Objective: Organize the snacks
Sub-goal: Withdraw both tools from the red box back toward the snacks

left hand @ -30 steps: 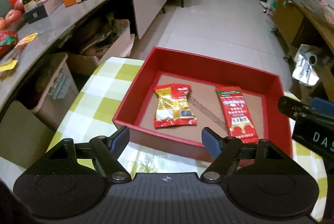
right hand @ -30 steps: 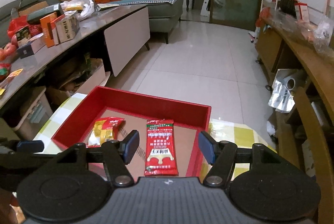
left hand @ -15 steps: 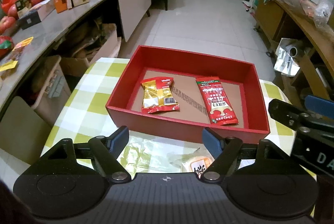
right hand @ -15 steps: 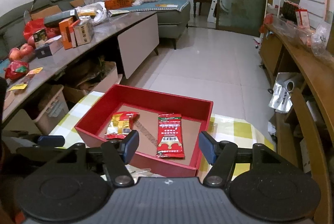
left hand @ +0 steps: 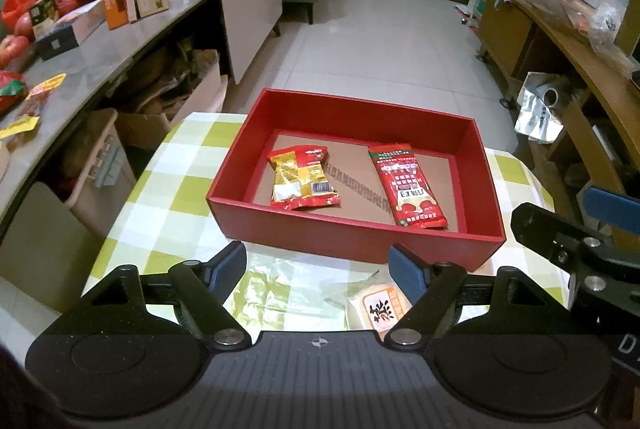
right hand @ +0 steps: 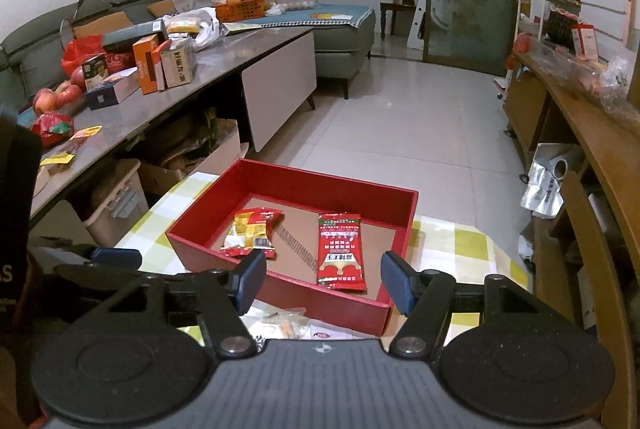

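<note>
A red box stands on a green-checked table. Inside lie a yellow-red snack packet at the left and a long red sachet at the right. In front of the box lie a clear plastic wrapper and a pale wrapped snack with an orange label. My left gripper hovers open above these, nothing between its fingers. My right gripper is open too, held back from the box's near wall; it also shows at the right edge of the left wrist view.
A long grey counter with boxes, apples and bags runs along the left, cardboard boxes and a bin beneath it. A wooden shelf unit lines the right. Tiled floor lies beyond the table.
Both grippers have pulled back and up from the box, so it looks smaller and farther. The wrapper and the labelled snack in front of the box have come into view.
</note>
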{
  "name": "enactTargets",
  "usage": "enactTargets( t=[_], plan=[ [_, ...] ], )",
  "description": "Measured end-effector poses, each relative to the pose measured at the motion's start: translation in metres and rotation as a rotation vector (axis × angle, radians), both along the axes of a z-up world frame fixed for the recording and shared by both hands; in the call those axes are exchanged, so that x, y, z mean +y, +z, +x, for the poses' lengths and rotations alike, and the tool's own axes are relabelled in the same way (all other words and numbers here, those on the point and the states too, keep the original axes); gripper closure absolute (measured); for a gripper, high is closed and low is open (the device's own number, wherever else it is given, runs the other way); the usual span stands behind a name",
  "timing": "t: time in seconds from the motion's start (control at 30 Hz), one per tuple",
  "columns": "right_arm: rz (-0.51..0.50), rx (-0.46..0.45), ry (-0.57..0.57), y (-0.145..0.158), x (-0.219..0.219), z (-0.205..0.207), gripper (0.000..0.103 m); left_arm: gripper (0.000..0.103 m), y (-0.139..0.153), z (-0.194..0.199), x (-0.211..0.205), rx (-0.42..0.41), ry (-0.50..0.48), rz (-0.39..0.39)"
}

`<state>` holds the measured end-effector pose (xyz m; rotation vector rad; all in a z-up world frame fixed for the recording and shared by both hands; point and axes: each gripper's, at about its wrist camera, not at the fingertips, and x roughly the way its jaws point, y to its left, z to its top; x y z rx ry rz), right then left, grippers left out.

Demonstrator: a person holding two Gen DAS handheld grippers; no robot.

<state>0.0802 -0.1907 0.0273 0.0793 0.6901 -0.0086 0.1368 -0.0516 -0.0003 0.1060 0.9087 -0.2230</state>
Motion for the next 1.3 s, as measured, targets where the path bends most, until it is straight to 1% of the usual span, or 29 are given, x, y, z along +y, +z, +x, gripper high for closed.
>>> enactTargets(
  t=[0.63, 1.3],
  plan=[
    [0.008, -0.001, 0.024, 0.002, 0.008, -0.023, 0.03, 0.019, 0.005, -0.019, 0.01, -0.013, -0.022, -0.004],
    [0.014, 0.003, 0.04, 0.004, 0.016, -0.034, 0.03, 0.019, 0.007, -0.032, 0.016, -0.019, -0.033, -0.003]
  ],
)
